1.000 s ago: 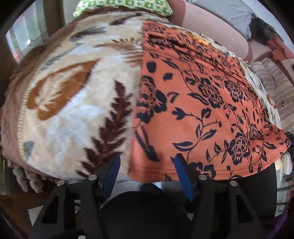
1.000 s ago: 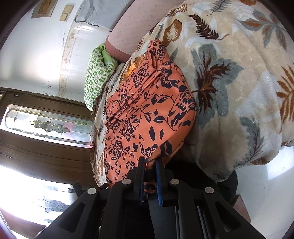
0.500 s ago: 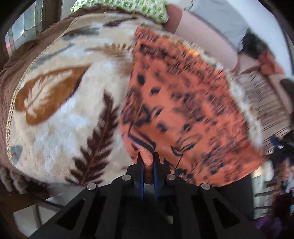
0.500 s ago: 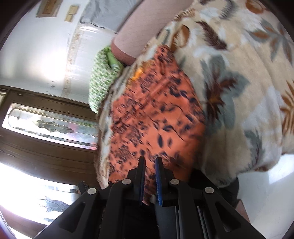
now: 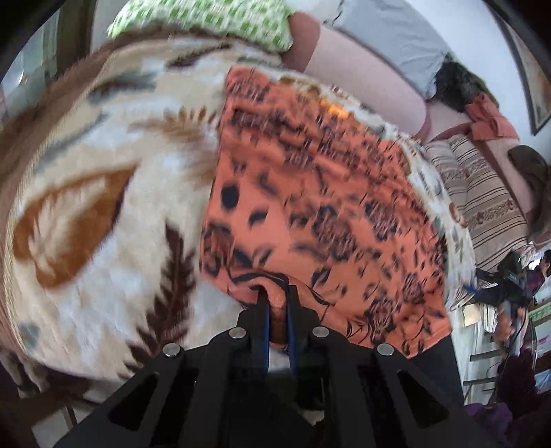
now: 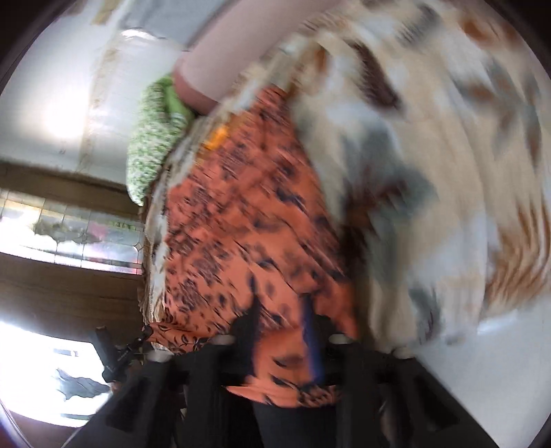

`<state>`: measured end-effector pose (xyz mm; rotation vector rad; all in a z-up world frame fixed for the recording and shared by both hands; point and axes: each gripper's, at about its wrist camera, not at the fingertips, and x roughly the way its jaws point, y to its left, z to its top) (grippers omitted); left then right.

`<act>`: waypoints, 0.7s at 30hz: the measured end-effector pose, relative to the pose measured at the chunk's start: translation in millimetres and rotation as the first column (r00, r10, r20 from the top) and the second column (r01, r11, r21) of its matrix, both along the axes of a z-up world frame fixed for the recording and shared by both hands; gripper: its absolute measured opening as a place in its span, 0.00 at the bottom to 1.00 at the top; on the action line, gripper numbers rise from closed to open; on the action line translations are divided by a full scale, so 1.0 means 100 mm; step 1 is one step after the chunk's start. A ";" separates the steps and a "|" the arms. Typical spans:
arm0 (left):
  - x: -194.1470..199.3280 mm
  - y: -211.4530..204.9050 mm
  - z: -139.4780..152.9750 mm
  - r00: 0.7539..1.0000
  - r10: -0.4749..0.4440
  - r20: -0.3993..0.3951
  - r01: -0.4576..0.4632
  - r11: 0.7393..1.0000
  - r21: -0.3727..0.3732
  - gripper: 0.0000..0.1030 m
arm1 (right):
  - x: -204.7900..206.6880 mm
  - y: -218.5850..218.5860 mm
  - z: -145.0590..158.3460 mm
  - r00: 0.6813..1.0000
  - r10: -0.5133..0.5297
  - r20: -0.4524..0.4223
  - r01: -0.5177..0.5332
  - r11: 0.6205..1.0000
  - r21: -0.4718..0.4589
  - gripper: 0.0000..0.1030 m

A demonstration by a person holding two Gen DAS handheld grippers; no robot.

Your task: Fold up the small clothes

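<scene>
An orange garment [image 5: 310, 206] printed with dark flowers lay spread on a cream blanket [image 5: 103, 193] patterned with brown and grey leaves, and everything else could be placed by that blanket. The garment ran lengthwise across it, its near hem hanging over the blanket's front edge.

The left gripper [image 5: 275, 310] had its blue-lined fingers drawn narrow, pinching a small bunched fold of the garment's near hem at the corner toward the blanket's bare, leafy side. The cloth rose in a little ridge between the fingers.

The right gripper [image 6: 286, 331] was at the garment's [image 6: 241, 224] near edge on the opposite corner. That view was badly smeared by motion. Orange cloth lay between and over its fingers, and one blue inner pad [image 6: 311, 344] showed beside the fabric, but whether the fingers actually clamped the cloth I could not tell.

At the blanket's far end sat a green-and-white checked pillow [image 5: 206, 20], with a pinkish bolster [image 5: 361, 75] just beside it. Beyond the blanket's edge past the garment lay striped brown cushions [image 5: 482, 193].
</scene>
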<state>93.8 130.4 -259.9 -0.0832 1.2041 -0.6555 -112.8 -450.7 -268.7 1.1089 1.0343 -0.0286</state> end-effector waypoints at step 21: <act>-0.23 0.16 -0.62 0.991 0.046 -0.129 -0.037 0.997 0.075 0.12 | -0.06 0.57 -0.66 0.998 0.060 0.020 -0.062 0.988 0.141 0.13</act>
